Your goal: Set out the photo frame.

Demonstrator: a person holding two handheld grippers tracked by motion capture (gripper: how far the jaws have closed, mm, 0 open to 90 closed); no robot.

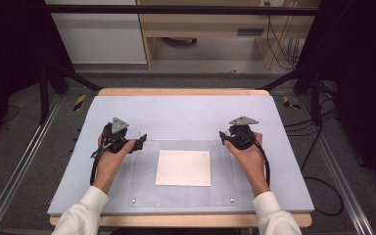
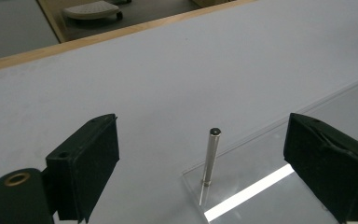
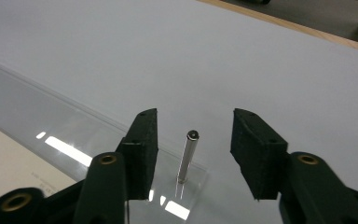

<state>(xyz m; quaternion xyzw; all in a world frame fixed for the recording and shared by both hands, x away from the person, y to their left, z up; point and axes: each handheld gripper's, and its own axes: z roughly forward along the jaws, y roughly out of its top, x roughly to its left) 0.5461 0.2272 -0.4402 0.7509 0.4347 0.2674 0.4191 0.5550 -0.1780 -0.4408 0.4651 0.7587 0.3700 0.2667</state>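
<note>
A clear acrylic plate (image 1: pixel 142 181) lies flat on the grey-blue table mat (image 1: pixel 186 112), with a white sheet of paper (image 1: pixel 183 168) at its middle. At the plate's far left corner my left gripper (image 1: pixel 138 141) stands open. In the left gripper view a thin upright metal pin (image 2: pixel 211 156) rises from that corner between the wide-apart jaws (image 2: pixel 204 140), touching neither pad. At the far right corner my right gripper (image 1: pixel 223 137) is open too. In the right gripper view a second metal pin (image 3: pixel 187 156) stands between its jaws (image 3: pixel 195 121), clear of both pads.
Two small silver fasteners (image 1: pixel 133 200) (image 1: pixel 232 199) mark the plate's near corners. A wooden table edge (image 1: pixel 181 91) borders the mat at the far side. Black frame rails and cables run on the floor at both sides.
</note>
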